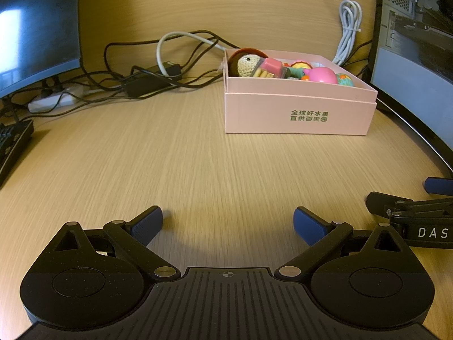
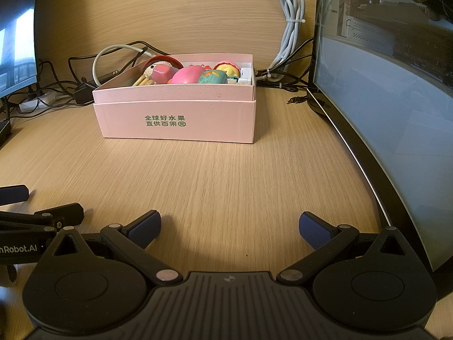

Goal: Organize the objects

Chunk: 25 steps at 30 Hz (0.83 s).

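**Toys gathered in the pink box, both grippers idle**

The pink box point(image 2: 175, 119) sits toward the back of the worktop point(image 2: 226, 184), its base nested in its own lid so the open top stays clear for loading. Inside it lie the small toys: a crocheted doll point(image 1: 246, 63) at the left end, a pink rounded toy point(image 2: 188, 75) in the middle, a teal patterned toy point(image 2: 212, 77) beside that, and a yellow and pink piece point(image 2: 228, 68) behind. They are heaped loosely, some rising to rim level. No loose toy shows on the worktop in front of the box, so the gathering looks largely done, though the views cannot rule out items out of frame.

Behind the box, a tangle of black cables point(image 1: 136, 65) and a bundled white cable point(image 2: 291, 19) run along the wall; a monitor point(image 2: 396, 113) stands to the right of the box.

The left hand-held gripper point(image 1: 228, 225) hovers low in front of the box with its fingers spread wide, holding and touching nothing. The right hand-held gripper point(image 2: 230, 228) is just beside it, equally wide apart and empty, facing the box squarely.
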Motion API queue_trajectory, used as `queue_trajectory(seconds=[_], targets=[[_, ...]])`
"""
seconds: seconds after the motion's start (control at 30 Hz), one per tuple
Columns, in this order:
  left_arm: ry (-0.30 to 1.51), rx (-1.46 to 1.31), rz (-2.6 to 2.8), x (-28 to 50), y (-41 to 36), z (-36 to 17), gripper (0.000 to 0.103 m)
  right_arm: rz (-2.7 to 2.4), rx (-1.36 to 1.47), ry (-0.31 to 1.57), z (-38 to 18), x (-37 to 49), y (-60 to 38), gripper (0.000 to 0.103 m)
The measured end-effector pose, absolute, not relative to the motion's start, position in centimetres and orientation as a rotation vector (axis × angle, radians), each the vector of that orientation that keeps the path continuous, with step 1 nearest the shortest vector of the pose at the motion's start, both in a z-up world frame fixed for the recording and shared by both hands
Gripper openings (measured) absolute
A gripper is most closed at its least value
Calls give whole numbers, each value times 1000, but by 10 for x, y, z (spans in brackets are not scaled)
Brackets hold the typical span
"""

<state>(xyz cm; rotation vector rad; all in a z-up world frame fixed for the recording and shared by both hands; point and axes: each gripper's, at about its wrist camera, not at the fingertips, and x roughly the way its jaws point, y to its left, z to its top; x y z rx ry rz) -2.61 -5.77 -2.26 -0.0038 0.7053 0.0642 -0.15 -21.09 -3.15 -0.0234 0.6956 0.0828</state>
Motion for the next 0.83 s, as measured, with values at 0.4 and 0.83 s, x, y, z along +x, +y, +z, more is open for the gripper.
queue_trajectory(seconds=[0.4, 0.83], targets=[[704, -3, 67, -25, -58, -23, 102, 83, -23, 696, -31, -2, -211, 103], [700, -15, 62, -23, -58, -24, 101, 83, -24, 696, -31, -2, -211, 103]])
